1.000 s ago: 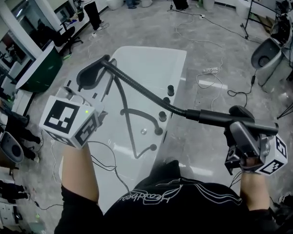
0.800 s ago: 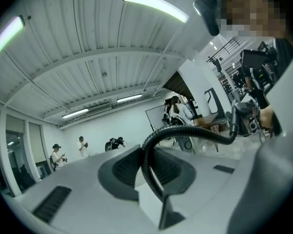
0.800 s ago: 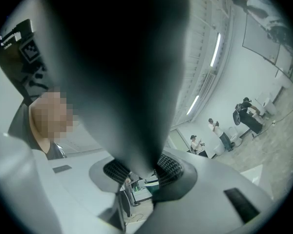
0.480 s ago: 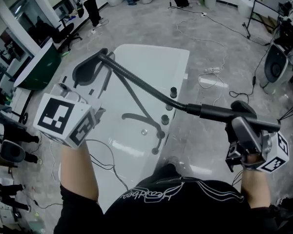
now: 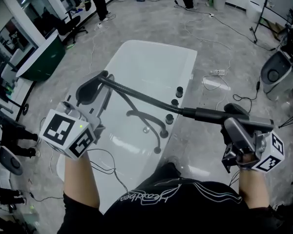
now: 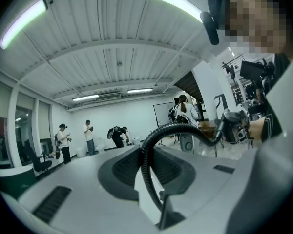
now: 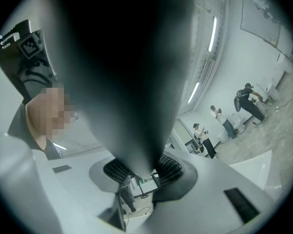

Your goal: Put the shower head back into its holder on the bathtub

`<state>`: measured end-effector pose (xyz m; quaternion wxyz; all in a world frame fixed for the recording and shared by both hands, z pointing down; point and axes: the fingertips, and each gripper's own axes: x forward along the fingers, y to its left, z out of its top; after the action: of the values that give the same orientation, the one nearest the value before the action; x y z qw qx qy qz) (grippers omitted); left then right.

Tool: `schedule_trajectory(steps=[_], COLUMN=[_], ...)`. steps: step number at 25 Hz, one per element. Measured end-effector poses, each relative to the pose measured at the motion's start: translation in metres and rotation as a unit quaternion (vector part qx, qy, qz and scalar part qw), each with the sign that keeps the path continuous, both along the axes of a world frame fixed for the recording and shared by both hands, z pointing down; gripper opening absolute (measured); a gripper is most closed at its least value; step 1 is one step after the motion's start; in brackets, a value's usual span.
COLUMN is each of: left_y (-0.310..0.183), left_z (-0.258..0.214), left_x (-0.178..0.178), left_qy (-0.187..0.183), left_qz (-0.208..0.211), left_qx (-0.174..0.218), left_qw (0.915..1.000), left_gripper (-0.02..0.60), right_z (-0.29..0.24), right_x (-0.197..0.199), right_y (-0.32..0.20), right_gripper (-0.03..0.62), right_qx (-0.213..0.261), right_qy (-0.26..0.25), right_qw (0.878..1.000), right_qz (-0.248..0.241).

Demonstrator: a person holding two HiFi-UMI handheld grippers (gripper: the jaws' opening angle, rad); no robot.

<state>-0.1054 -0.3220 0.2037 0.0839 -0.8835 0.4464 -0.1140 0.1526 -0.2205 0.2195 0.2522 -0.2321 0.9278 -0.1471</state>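
Note:
A white bathtub (image 5: pixel 151 52) lies below me, with three dark fittings (image 5: pixel 174 103) on its right rim. My right gripper (image 5: pixel 241 126) is shut on the black shower head (image 5: pixel 212 116), which hangs over the floor just right of that rim. In the right gripper view the shower head (image 7: pixel 132 82) is a dark blur that fills the space between the jaws of the right gripper (image 7: pixel 139 174). Its ribbed black hose (image 5: pixel 141 96) runs left across the tub. There my left gripper (image 5: pixel 94 83) is shut on it. The hose (image 6: pixel 158 133) arcs up out of the left gripper (image 6: pixel 146 179).
Cables (image 5: pixel 212 77) trail over the grey floor right of the tub. A dark green counter (image 5: pixel 41 57) and office chairs stand at left. Several people (image 5: pixel 98 1) and toilets are at the far end. A grey fixture (image 5: pixel 276 74) sits at right.
Both grippers have come down a little with the hose and shower head. The left gripper rolled slightly. The hose now hangs lower over the tub, and both grips are unchanged.

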Motion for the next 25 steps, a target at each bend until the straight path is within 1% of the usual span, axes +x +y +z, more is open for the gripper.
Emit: schedule_trajectory(steps=[2,5,9,16,21,25], left_y=[0.009,0.016,0.025,0.048,0.069,0.083], left_z=[0.014,0.022,0.032,0.040,0.015,0.016], left_x=[-0.006,-0.010,-0.008,-0.011,-0.023,-0.035], left_qy=[0.013,0.029,0.034,0.033,0.018,0.025], left_qz=[-0.003,-0.005,-0.007,-0.015,-0.030,-0.037], left_qx=[-0.015,-0.032,-0.043,-0.044,-0.021,-0.031], left_qw=[0.9998,0.9991,0.9985,0.9984,0.9992,0.9985], left_gripper=[0.064,0.064,0.064,0.064,0.064,0.064], right_z=[0.005,0.005,0.011,0.019,0.005,0.002], right_x=[0.000,0.001,0.002,0.000,-0.011,-0.024], right_y=[0.003,0.004,0.008,0.020,0.026,0.032], right_gripper=[0.138,0.138,0.138,0.138,0.138,0.138], right_qx=[-0.009,-0.022,-0.030,-0.042,-0.029,-0.023], right_qy=[-0.001,-0.005,0.002,0.013,0.010,0.017], right_qw=[1.000,1.000,1.000,0.999,0.999,0.999], right_qz=[0.002,0.003,0.003,0.002,-0.019,-0.028])
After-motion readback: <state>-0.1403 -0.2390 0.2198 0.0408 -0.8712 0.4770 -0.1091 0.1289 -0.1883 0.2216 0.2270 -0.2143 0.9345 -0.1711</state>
